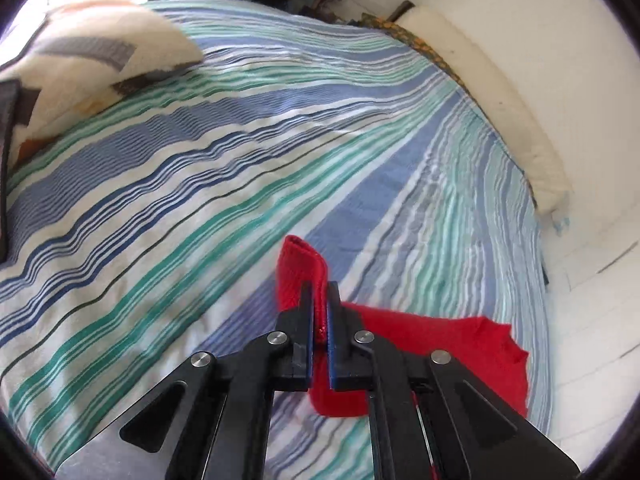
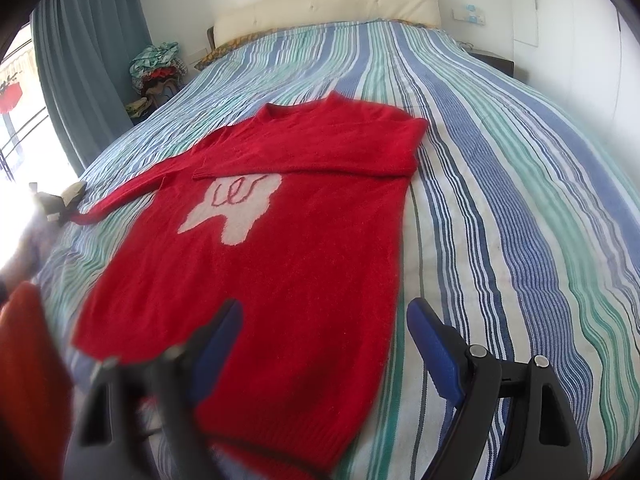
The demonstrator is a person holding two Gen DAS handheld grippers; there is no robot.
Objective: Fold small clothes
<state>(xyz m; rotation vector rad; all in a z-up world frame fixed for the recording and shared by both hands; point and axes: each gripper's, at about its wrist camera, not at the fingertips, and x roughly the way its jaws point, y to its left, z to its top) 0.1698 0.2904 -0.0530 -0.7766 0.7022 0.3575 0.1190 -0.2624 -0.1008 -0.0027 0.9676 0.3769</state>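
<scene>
The striped bed (image 2: pixel 500 168) gave me a broad flat place to fold on, so the red sweater (image 2: pixel 304 240) lay face up across it, collar toward the headboard. One sleeve (image 2: pixel 320 168) was already folded across the chest; the other sleeve (image 2: pixel 124 196) trailed off to the side, so I judged it came next. My left gripper (image 1: pixel 320 312) was clamped on its cuff (image 1: pixel 300 264), ready to carry it over. My right gripper (image 2: pixel 324 340) hung open above the hem, holding nothing.
</scene>
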